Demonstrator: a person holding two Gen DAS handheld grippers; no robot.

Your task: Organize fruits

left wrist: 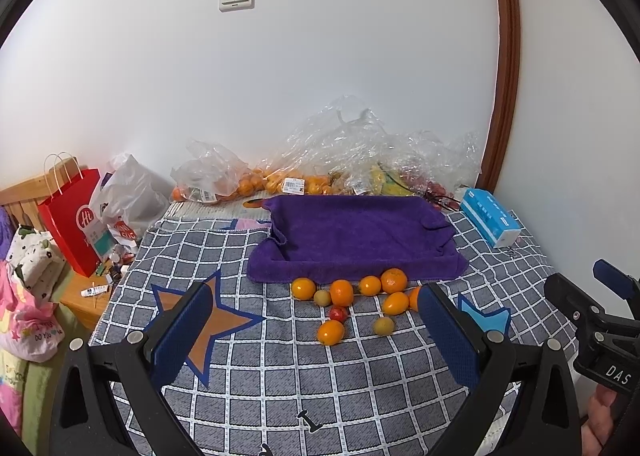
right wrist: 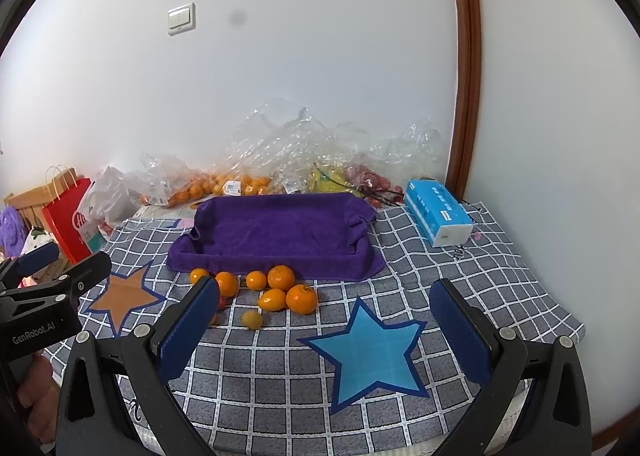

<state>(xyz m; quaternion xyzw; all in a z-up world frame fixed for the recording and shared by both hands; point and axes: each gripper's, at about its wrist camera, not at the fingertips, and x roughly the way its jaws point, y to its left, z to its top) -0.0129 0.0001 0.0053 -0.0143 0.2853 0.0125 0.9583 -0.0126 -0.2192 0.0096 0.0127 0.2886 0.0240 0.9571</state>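
Left claw (left wrist: 316, 330): both jaws spread wide, nothing between them, hanging low over the checked cloth (left wrist: 280, 376). Right claw (right wrist: 326, 326): likewise spread and empty, above the blue star (right wrist: 368, 352). You have not yet taken hold of anything.

Just ahead of your left claw lies the loose fruit (left wrist: 352, 304), a cluster on the cloth touching the near edge of the purple towel (left wrist: 356, 240). Count: several oranges, two small greenish fruits (left wrist: 384, 326), one small red one (left wrist: 338, 313). One orange (left wrist: 330, 332) sits nearest to you, slightly apart from the rest.

Handling, as judged: the fruit looks light, round and smooth, so it will likely roll if nudged. Take each one across its widest part, centred on the pads, with gentle pressure; the skin may bruise. The small ones could slip out sideways.

Containers: the towel is draped into a shallow tray shape with raised sides, and it holds nothing. What lies under it cannot be seen. Behind it, against the wall, clear plastic bags (left wrist: 360, 152) hold more oranges, something yellow and something red; details too crumpled to tell. A blue tissue box (left wrist: 490, 218) stands to the right of the towel, a red paper bag (left wrist: 74, 216) well off to the left.
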